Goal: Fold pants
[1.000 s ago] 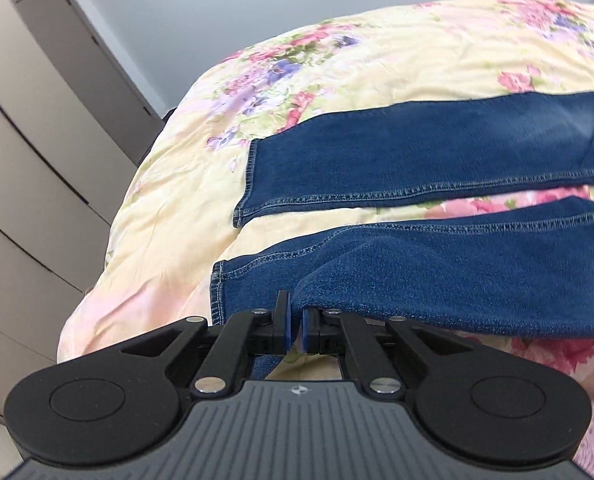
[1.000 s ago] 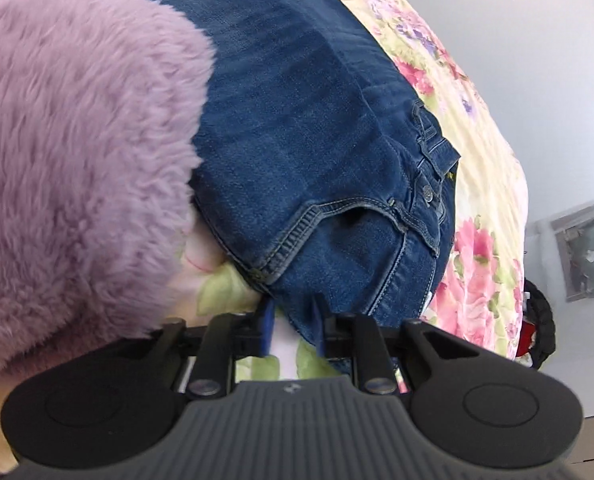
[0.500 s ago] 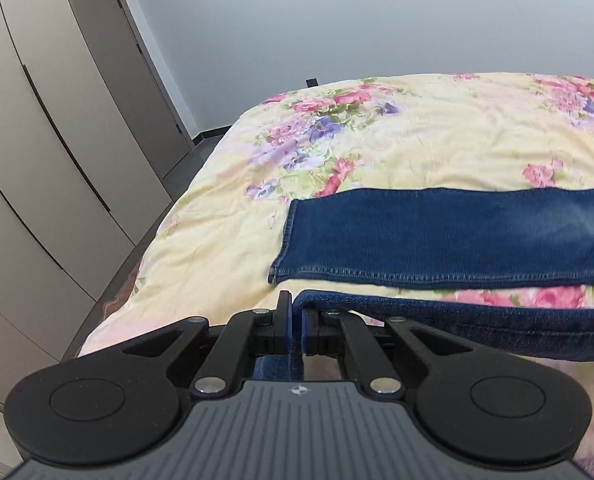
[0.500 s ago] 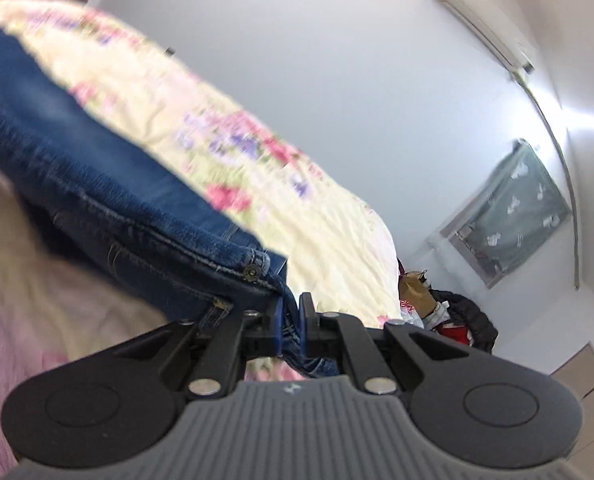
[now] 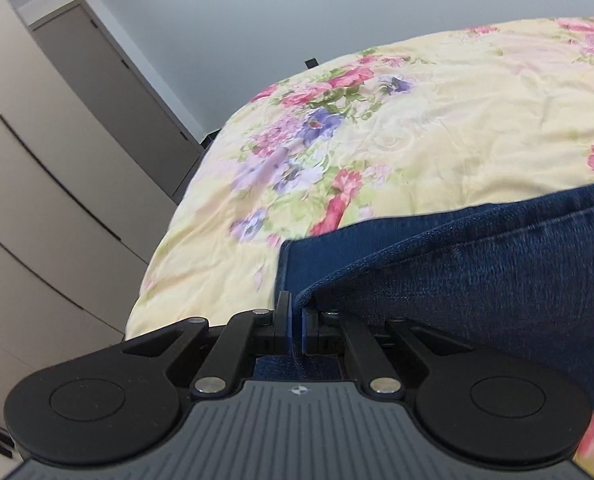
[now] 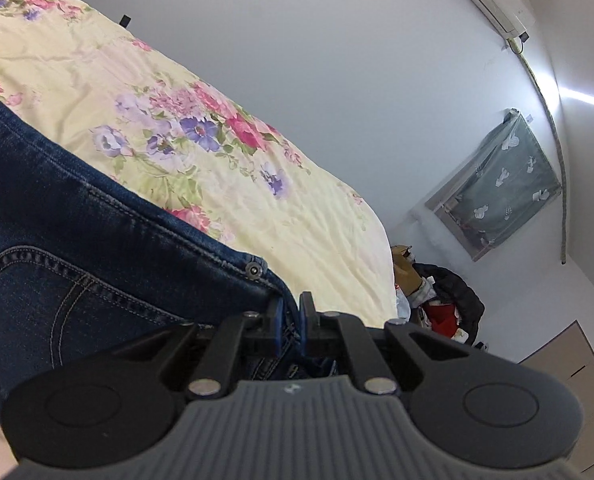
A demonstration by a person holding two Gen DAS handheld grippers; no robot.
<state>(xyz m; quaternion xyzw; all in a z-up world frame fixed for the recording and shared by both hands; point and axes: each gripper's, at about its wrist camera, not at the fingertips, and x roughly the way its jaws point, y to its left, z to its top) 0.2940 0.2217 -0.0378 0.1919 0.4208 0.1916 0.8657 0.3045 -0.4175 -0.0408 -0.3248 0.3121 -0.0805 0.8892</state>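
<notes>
Dark blue jeans [image 5: 497, 272] lie on a floral bed cover [image 5: 417, 128]. In the left wrist view my left gripper [image 5: 296, 312] is shut on the hem end of one leg, which is lifted and carried over the other leg [image 5: 309, 248] lying flat beneath. In the right wrist view my right gripper [image 6: 290, 312] is shut on the waistband corner of the jeans [image 6: 97, 248], just below a metal rivet [image 6: 254, 269]. A back pocket seam [image 6: 69, 284] shows at the left. Both held edges hang above the bed cover [image 6: 217, 184].
Beige wardrobe doors [image 5: 37, 200] and a grey door [image 5: 113, 88] stand left of the bed. Right of the bed lies a pile of bags and clothes [image 6: 437, 296] on the floor, below a covered window [image 6: 501, 184]. White walls are behind.
Both grippers rose and swung across the bed with the denim. The right one closed on the waistband and lifted it. The near leg now covers most of the far leg.
</notes>
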